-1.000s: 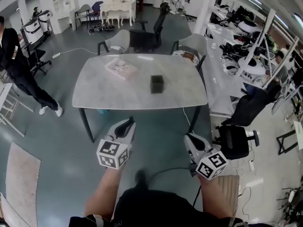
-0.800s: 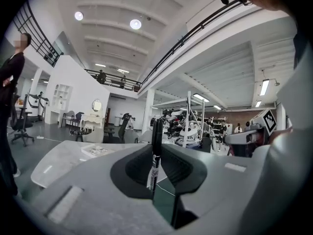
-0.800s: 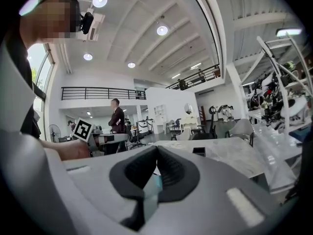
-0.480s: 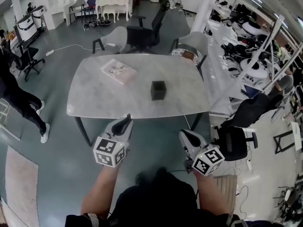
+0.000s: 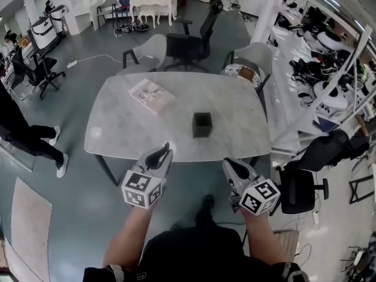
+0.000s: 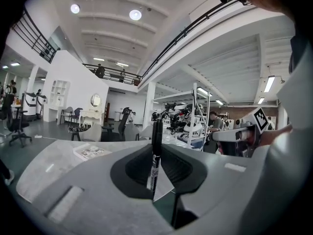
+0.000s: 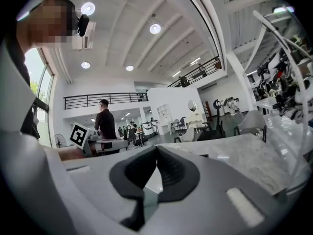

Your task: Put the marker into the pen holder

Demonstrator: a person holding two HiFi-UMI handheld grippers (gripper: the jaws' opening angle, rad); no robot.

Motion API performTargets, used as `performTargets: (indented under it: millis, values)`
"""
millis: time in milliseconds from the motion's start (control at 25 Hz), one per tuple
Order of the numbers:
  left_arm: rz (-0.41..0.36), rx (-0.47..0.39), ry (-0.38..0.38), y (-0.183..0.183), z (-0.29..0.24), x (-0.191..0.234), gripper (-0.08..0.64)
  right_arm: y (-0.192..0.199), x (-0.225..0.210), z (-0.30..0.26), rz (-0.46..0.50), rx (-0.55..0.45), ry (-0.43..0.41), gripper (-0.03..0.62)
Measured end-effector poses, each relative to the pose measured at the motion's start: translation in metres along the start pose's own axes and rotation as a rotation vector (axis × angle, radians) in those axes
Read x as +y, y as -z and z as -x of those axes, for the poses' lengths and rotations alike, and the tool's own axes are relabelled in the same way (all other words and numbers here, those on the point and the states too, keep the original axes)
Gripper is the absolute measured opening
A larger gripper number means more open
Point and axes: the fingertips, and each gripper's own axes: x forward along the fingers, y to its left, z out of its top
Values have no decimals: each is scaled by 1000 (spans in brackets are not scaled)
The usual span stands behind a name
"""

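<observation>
Nothing here can be read. The marker (image 6: 155, 153), at the centre of the left gripper view, has white lettering along its barrel, too blurred to make out. The cubes on the left gripper (image 5: 162, 153) and right gripper (image 5: 228, 164), lower middle of the head view, show only black-and-white square codes. The booklet (image 5: 152, 95) on the worktop (image 5: 117, 128) bears print too small to read.

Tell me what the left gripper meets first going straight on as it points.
Probably the grey marble-patterned table top, near its front edge: the left gripper, shut on the black marker, tilts slightly down. The black square pen holder seems right of that line.
</observation>
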Motion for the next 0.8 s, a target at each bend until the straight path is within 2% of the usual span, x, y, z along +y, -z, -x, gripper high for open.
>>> performTargets:
  millis: [200,520,800]
  values:
    - [6,25,-42,-11,-73,6,58,-14,-74,-30,-36,5,-47,2]
    - [1,58,-108,-32,-159,4,58,-35,-161,-53,-79,15,-108,2]
    - [46,71,-128,-29,-204,4,58,-16,-179,-75,-113,88,-185,2]
